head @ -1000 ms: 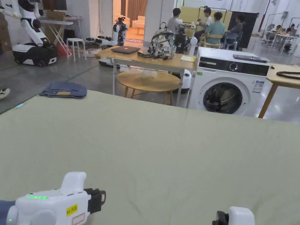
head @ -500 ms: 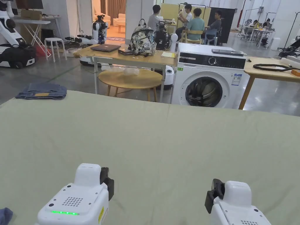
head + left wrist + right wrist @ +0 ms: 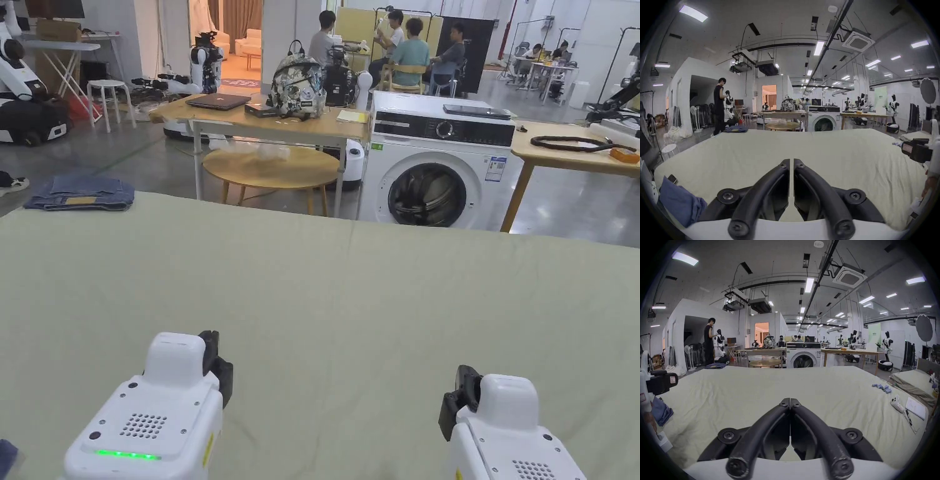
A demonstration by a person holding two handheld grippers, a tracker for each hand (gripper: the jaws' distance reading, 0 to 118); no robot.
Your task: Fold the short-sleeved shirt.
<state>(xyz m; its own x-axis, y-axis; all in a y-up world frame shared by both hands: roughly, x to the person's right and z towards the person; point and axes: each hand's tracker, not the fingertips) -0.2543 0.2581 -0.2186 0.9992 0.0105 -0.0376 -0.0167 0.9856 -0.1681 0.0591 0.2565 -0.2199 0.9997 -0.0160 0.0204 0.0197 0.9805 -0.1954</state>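
A crumpled blue garment (image 3: 680, 201) lies at the near left edge of the bed, left of my left gripper; it lies beside that gripper's hand in the right gripper view (image 3: 661, 412). Whether it is the short-sleeved shirt I cannot tell. My left gripper (image 3: 791, 160) hovers low over the pale green sheet (image 3: 350, 294), jaws nearly together with nothing between them. My right gripper (image 3: 790, 400) is level with it to the right, jaw tips touching, holding nothing. In the head view both point forward, left gripper (image 3: 215, 369) and right gripper (image 3: 459, 394).
Folded jeans (image 3: 80, 192) lie on the bed's far left corner. Small blue items (image 3: 881, 387), a white controller (image 3: 897, 404) and a paper (image 3: 916, 408) sit at the right edge. Beyond the bed stand a washing machine (image 3: 437, 169), wooden tables and a person (image 3: 719, 105).
My left gripper has turned from pointing right to pointing forward. The right gripper has risen further into the head view. The head camera has also shifted.
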